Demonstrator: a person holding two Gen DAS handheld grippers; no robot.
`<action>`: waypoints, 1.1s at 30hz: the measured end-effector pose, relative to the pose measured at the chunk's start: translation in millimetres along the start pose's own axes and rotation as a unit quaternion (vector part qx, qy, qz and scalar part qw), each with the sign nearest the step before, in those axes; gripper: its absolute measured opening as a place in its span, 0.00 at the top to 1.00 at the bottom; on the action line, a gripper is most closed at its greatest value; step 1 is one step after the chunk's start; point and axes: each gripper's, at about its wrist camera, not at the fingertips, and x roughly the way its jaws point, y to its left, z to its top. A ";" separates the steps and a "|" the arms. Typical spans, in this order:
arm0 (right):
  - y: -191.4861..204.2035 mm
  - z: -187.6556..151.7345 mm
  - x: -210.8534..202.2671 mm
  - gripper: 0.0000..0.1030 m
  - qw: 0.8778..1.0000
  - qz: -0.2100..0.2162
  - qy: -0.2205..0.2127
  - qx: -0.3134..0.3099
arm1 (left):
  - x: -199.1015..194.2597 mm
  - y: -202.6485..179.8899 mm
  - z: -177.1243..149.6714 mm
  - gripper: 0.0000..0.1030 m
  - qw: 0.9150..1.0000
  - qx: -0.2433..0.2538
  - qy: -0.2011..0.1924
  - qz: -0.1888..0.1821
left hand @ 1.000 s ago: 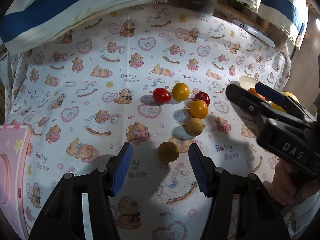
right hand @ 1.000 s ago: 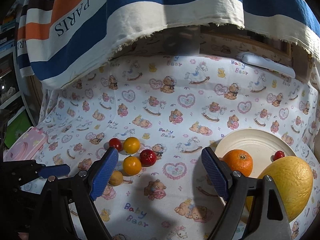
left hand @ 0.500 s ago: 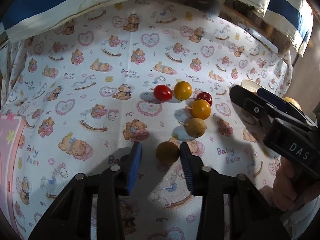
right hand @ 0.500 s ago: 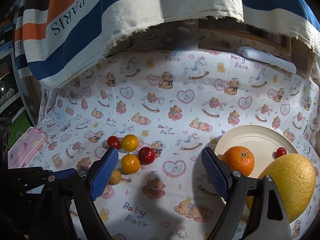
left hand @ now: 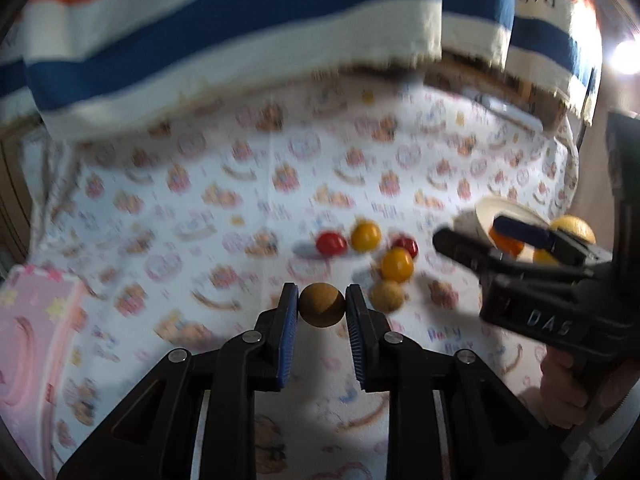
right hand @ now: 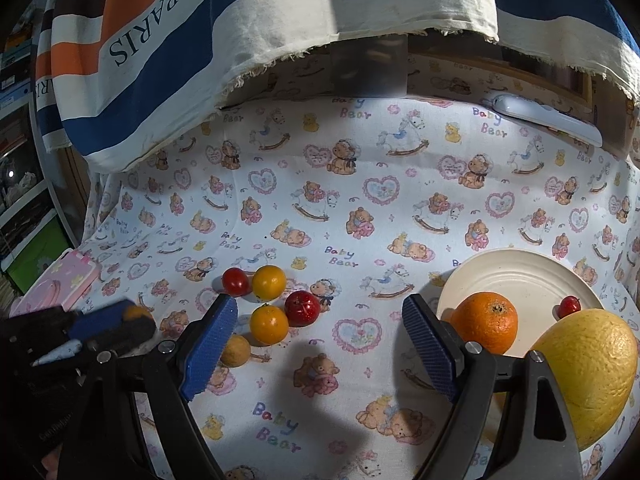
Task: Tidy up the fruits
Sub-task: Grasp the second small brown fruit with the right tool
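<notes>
brown and round, the small fruit [left hand: 322,305] now sits pinched between my left gripper [left hand: 321,314]'s blue pads [left hand: 289,320]; a second ago those jaws stood wide around it on the bear-print cloth [right hand: 360,216], and half a second ago they were only narrowing. the left view is smeared with motion, so i judge the fruit is coming up off the worktop. my right gripper [right hand: 320,344] holds nothing, its jaws spread wide above the cloth just as before. the other small fruits, two yellow [right hand: 269,282], two red [right hand: 302,308] and one tan [right hand: 236,350], lie clustered where they were. the plate [right hand: 520,280] to the right carries the orange [right hand: 486,322], a cherry-sized red fruit [right hand: 569,306] and touches the big yellow melon [right hand: 588,372]. i reckon the carry to that plate comes next.
</notes>
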 end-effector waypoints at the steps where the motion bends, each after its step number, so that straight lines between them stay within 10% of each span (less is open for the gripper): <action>1: 0.8 -0.4 0.3 0.23 1.000 0.003 0.003 -0.002 | -3.6 0.5 1.1 0.77 1.000 0.003 -0.015 0.006; 10: 13.2 -5.6 12.0 0.66 0.994 0.080 0.067 -0.016 | -19.0 8.0 5.5 0.77 0.996 -0.009 -0.085 0.029; 33: 43.7 -7.4 43.2 0.66 0.983 0.092 0.157 -0.020 | -21.8 25.0 7.8 0.77 0.995 -0.055 -0.067 0.039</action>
